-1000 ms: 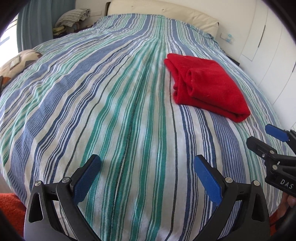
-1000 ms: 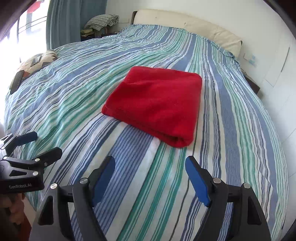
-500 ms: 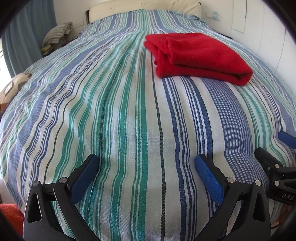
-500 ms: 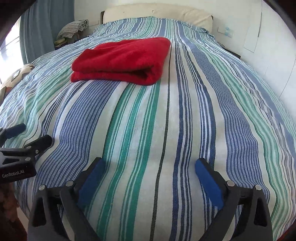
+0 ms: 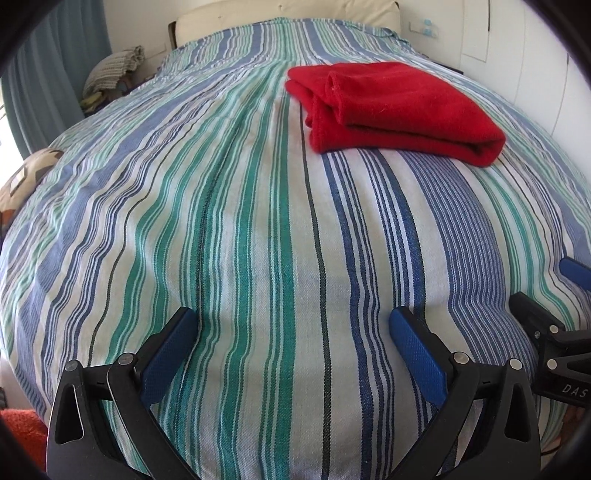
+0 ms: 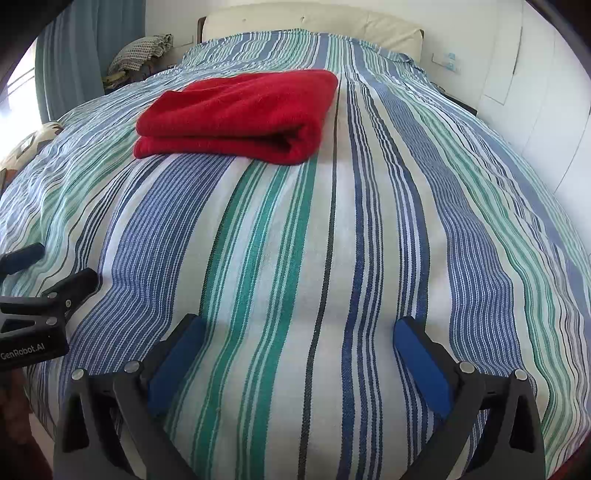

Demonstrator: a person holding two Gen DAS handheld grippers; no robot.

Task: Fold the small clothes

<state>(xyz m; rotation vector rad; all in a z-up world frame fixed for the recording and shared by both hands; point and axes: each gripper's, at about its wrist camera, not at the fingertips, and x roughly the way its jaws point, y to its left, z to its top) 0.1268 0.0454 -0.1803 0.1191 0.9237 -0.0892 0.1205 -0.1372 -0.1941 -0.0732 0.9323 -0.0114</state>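
the red garment (image 6: 236,114) is lying folded on the striped bedspread (image 6: 295,258), well ahead of both grippers. the right gripper (image 6: 295,332) is gaping wide, jaws just opening, gripping nothing; the left gripper (image 5: 291,325) is spread empty too, likely finished.

Occlusion notes:
- Right gripper (image 5: 554,291) in the left wrist view: cut by the right edge, only one blue pad tip and part of the black frame show; lettering on it reads "DAS" then runs off.
- Left gripper (image 6: 44,269) in the right wrist view: cut by the left edge.
- Folded red garment (image 6: 240,114): inner layers and underside hidden; can't tell what kind of garment.
- Pile of cloth (image 5: 112,68) by the curtain (image 5: 55,81): too small to identify.
- Patterned cushion (image 5: 26,177): mostly off the left edge.
- Orange fabric (image 5: 22,435) at bottom left: clipped, unidentifiable.
- Headboard (image 6: 314,18): lower part hidden by the striped bedspread (image 6: 295,258).
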